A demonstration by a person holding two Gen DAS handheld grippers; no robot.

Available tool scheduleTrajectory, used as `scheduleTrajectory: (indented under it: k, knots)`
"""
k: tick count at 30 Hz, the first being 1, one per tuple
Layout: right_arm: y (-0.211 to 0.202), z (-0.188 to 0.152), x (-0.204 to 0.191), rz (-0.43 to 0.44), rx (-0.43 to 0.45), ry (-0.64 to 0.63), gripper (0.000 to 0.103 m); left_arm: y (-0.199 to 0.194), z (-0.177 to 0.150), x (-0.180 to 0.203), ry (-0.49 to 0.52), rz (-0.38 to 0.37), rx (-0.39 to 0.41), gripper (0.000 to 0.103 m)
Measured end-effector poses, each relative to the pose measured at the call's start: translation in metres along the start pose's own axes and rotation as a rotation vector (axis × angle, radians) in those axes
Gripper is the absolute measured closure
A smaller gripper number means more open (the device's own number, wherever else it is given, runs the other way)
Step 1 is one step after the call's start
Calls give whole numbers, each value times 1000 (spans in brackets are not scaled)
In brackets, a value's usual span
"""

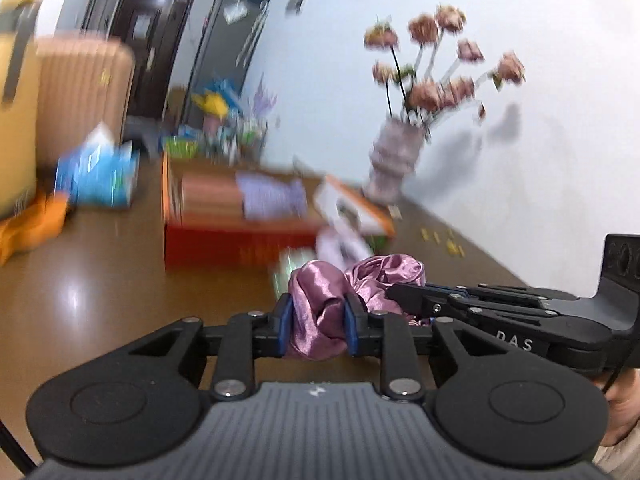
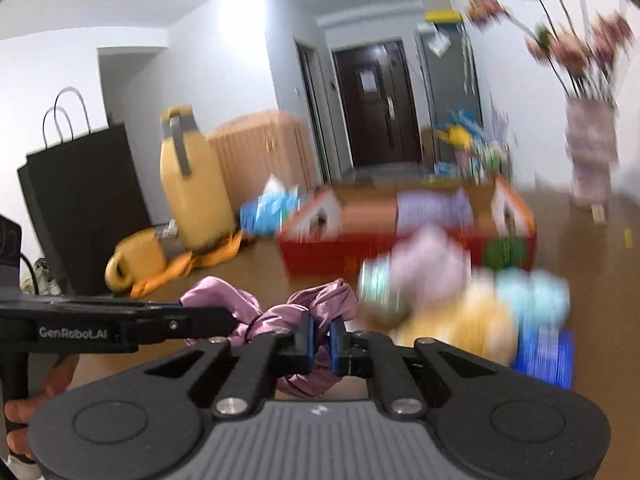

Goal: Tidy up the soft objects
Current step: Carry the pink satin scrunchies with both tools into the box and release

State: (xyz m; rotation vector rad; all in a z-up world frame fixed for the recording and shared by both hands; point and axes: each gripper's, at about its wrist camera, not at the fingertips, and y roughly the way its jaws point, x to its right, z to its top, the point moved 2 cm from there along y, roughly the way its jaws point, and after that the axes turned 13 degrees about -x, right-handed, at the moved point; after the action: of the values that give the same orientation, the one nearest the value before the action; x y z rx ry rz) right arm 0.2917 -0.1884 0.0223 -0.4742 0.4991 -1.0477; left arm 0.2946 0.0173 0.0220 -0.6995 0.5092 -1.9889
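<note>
crumpled shiny mauve satin scrunchie (image 1: 320, 312) bunched between both tools above the brown table (image 1: 100, 280): left gripper (image 1: 318, 322) clamps one end, right gripper (image 2: 322, 340) pinches the other, at three o'clock.

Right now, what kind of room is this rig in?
Probably a lived-in apartment room, not a lab: ribbed suitcase by the wall, dark entry door down the hall, vase of pink flowers on the brown table.
</note>
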Motion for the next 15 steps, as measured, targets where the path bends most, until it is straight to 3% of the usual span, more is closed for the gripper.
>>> scheduleTrajectory:
  k: [5,7,10,15]
  knots:
    - [59,98,38,6,-13,-11,96,52,93,-28,6,71,4,77]
    - [99,131,56,18,-79,1,96,82,120,-44,-11,117,-31,77]
    - [165,163,78,15,-205,30,96,131,147,-72,-60,163,-116,77]
    - [251,176,94,14,-402,83,98,197,155,-104,-64,273,-255,75]
